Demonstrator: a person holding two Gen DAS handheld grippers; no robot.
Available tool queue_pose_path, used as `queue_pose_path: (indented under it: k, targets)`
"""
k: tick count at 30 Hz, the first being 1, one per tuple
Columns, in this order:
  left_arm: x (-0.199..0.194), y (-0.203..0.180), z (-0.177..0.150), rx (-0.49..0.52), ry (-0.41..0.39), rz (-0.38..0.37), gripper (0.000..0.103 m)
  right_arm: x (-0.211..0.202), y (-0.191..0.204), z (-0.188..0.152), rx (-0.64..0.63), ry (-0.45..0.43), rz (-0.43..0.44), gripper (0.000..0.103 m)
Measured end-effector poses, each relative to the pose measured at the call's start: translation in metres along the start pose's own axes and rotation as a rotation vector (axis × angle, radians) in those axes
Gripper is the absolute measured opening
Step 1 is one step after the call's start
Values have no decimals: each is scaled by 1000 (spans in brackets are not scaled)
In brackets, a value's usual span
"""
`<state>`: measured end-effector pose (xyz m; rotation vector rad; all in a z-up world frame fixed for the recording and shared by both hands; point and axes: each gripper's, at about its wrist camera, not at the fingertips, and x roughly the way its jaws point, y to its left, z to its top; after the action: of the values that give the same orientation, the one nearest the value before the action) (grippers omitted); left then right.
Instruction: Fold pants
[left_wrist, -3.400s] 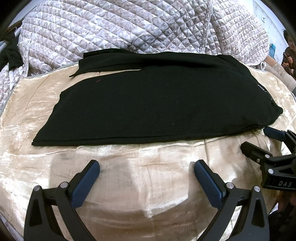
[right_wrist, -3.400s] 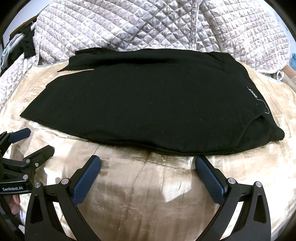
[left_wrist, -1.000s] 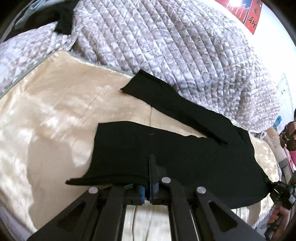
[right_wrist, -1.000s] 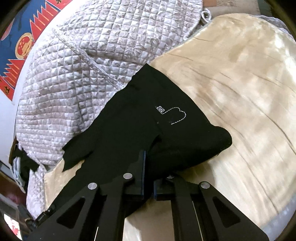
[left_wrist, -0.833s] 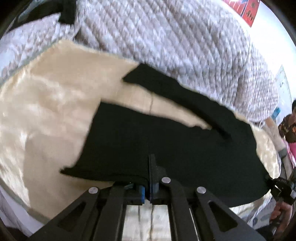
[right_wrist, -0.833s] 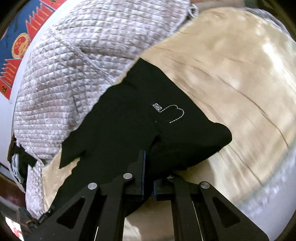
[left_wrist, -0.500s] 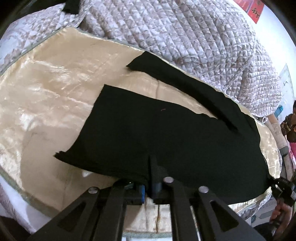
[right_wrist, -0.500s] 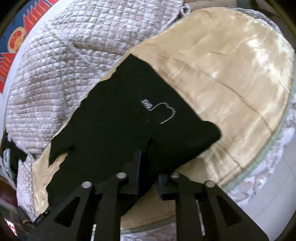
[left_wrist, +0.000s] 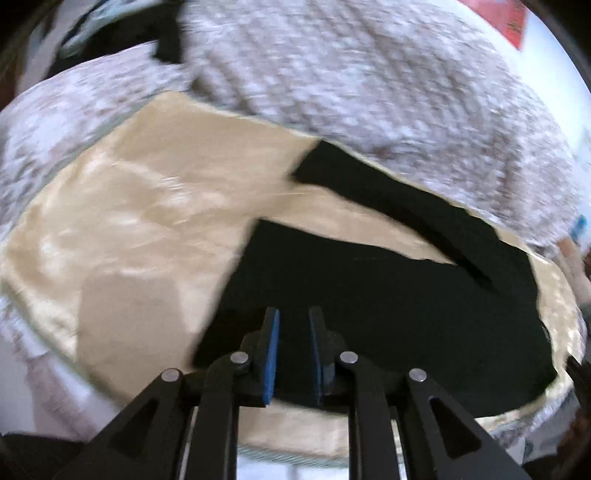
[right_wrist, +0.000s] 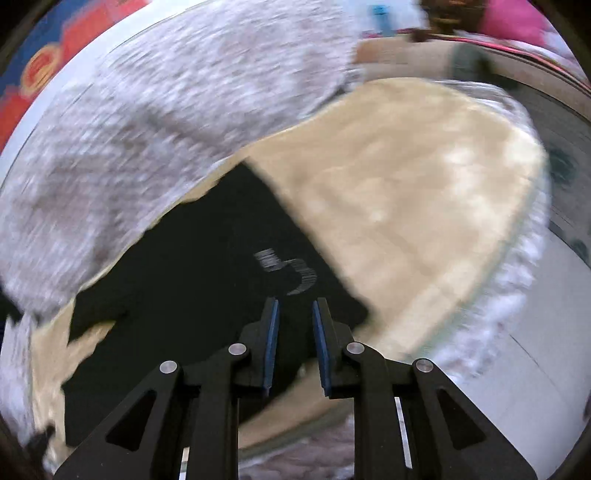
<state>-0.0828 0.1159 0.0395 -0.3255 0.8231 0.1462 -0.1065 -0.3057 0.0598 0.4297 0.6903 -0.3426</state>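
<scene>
The black pants (left_wrist: 388, 295) lie flat on the gold sheet (left_wrist: 147, 206), spreading toward twelve o'clock from both grippers. The left gripper (left_wrist: 293, 325) is opening; the right gripper (right_wrist: 294, 317) looks let go, though blurry.

Below my fingers is a bed (left_wrist: 122, 229) covered by a shiny cream-gold satin spread, creased and bright in patches. The black pants (left_wrist: 388, 295) lie flat straight on that spread, near the bed's front edge. One leg (left_wrist: 399, 199) splays away toward the back, a wedge of bare satin showing between it and the other. From my right side, white stitching (right_wrist: 291, 271) shows on the pants (right_wrist: 192, 280). A pale quilted blanket (left_wrist: 351, 74) is heaped along the bed's far side, touching the splayed leg's edge.
</scene>
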Motion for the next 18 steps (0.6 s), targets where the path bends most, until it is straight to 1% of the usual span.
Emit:
queue_pose_path:
  k: [2, 3, 4, 5, 6, 7, 8, 10, 12, 14, 15, 16, 18]
  targets:
    - [11, -13, 1, 45, 14, -33, 18, 17, 11, 1, -51, 31, 3, 19]
    - [18, -18, 1, 69, 21, -49, 20, 29, 13, 2, -69, 60, -2, 19]
    - [30, -21, 0, 91, 45, -30, 20, 42, 14, 1, -87, 113, -28, 19]
    - [40, -21, -2, 97, 82, 7, 20, 52, 9, -1, -81, 159, -46, 19]
    - [51, -18, -5, 103, 131, 28, 20, 54, 6, -4, -62, 170, -40, 19]
    - [53, -15, -7, 101, 136, 23, 20, 50, 4, -4, -48, 161, -33, 19]
    - [50, -14, -7, 103, 117, 22, 20, 45, 7, -2, -62, 146, -51, 19]
    - [47, -14, -5, 106, 124, 44, 20, 33, 13, 0, -93, 95, -79, 19]
    - [44, -20, 3, 118, 107, 33, 21, 22, 27, 6, -150, 30, -79, 20]
    - [46, -36, 12, 165, 86, 27, 21, 21, 40, 10, -207, 0, -45, 27]
    - [49, -42, 17, 179, 76, 19, 23, 30, 50, 15, -246, 12, -8, 38]
    - [54, -49, 24, 194, 70, 15, 24, 36, 54, 17, -269, 22, 5, 48]
    - [67, -60, 38, 214, 73, 29, 25, 58, 65, 21, -324, 55, 13, 52]
